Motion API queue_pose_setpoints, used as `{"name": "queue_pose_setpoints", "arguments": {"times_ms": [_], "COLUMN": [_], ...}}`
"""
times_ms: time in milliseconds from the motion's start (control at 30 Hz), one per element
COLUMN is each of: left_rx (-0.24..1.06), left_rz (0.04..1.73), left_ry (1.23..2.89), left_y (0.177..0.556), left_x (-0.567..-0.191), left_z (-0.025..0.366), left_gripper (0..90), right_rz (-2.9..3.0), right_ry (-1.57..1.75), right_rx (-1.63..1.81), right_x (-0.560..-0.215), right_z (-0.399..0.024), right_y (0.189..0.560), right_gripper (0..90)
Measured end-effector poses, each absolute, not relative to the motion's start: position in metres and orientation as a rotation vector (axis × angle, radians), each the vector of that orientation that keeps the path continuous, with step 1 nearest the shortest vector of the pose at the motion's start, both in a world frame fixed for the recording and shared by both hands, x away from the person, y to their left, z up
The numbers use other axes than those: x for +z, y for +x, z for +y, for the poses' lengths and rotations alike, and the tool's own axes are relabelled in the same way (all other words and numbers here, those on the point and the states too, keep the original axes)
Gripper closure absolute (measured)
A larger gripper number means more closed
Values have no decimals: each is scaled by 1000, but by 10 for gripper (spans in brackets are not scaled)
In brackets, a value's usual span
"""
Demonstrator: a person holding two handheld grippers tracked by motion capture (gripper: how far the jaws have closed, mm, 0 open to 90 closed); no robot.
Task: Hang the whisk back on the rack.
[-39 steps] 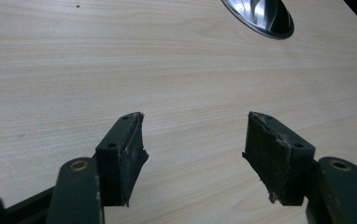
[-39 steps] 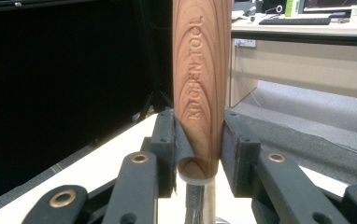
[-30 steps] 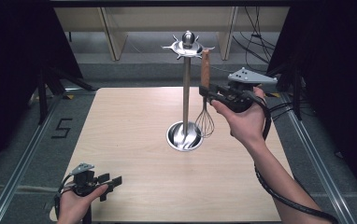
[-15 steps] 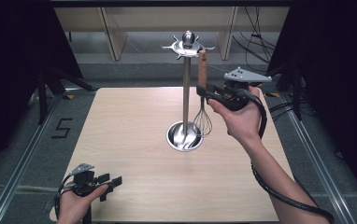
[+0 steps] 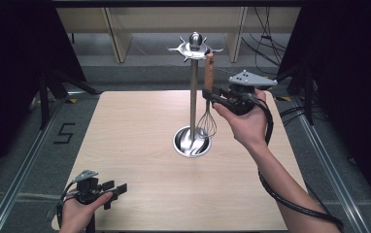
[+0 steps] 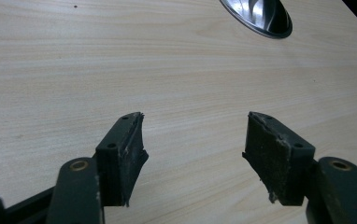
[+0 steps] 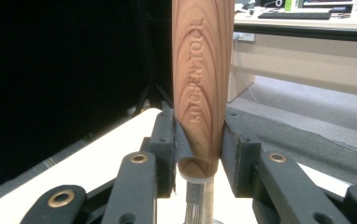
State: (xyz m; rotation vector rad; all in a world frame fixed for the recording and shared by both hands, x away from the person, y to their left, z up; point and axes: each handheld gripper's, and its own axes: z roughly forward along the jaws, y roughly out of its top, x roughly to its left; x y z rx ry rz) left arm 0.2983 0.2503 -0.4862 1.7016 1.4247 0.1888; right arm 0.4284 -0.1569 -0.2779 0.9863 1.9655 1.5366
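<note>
A whisk with a wooden handle (image 5: 208, 73) hangs upright beside the pole of a steel utensil stand (image 5: 193, 97). Its handle top is at one of the stand's top hooks (image 5: 208, 50), and its wires (image 5: 207, 125) hang just above the round base. My right gripper (image 5: 209, 93) reaches in from the right. The handle (image 7: 202, 84) stands between its pads (image 7: 167, 149), which lie against both sides. Its jaws have just been opening a little. My left gripper (image 5: 118, 190) rests open over the table's near left corner, with nothing between its fingers (image 6: 120, 154).
The light wooden table (image 5: 135, 136) carries the stand's shiny round base (image 5: 192, 141), also seen at the top of the left gripper view as the base (image 6: 258, 16). Dark curtains flank both sides. A cable (image 5: 290, 204) trails from the right hand.
The right hand and the whisk have shifted slightly left toward the stand's pole. The left gripper has stayed where it was.
</note>
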Motion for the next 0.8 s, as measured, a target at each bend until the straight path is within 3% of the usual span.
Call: {"name": "queue_pose_setpoints", "arguments": {"times_ms": [167,433,800], "left_rx": [191,191,195], "left_rz": [1429,1431,1431], "left_ry": [1699,1693,1699], "left_y": [298,298,298], "left_x": [-486,-486,-486], "left_z": [250,250,252], "left_gripper": [364,365,365], "right_rz": [1973,1969,1950], "right_ry": [970,914,974], "right_rx": [1528,1461,1492], "right_x": [-279,-278,-288], "right_z": [-157,-163,-195], "right_y": [429,422,405], "right_gripper": [662,517,493]}}
